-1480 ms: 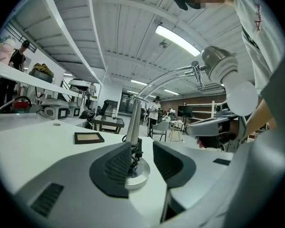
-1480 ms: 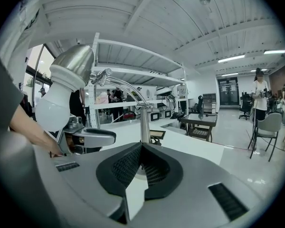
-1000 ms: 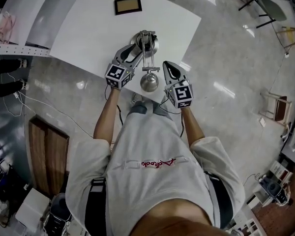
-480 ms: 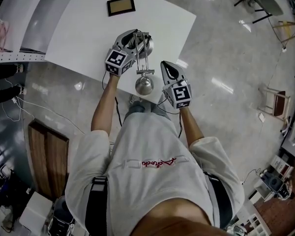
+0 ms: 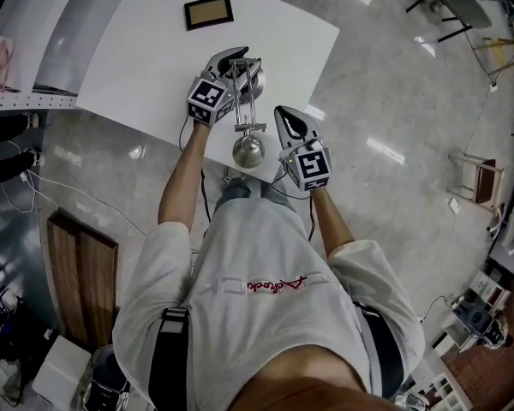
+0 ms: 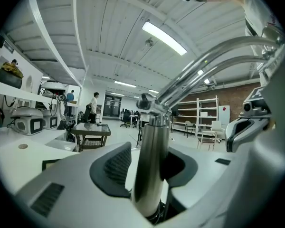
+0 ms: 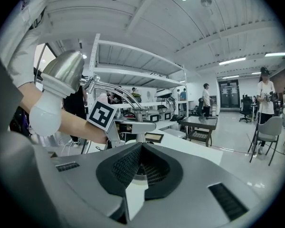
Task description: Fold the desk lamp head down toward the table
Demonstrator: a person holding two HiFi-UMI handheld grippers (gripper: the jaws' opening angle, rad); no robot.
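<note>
Desk lamp (image 5: 248,101) stood at the near edge of the white table (image 5: 154,58), toward that edge's right end. Its round base (image 5: 255,77) sat on the top. Its twin chrome arms (image 6: 213,61) reached back toward the operator, so the lamp head (image 5: 248,150) hung out past the near edge, over the floor. In the right gripper view I noted the head's metal shade tilted, with the white bulb (image 7: 45,115) pointing down and left. Left gripper (image 5: 237,61) was at the base with the lamp's upright post (image 6: 149,170) between its jaws. The jaws stood wide and had just been closing. I saw a thin strip of light between the left pad (image 6: 115,167) and the post, so I logged no firm grip. Right gripper (image 5: 281,112) hung just right of the head, off the table's near edge, with its jaws together and nothing between them. A small dark-framed board (image 5: 209,11) lay flat near the far edge.
</note>
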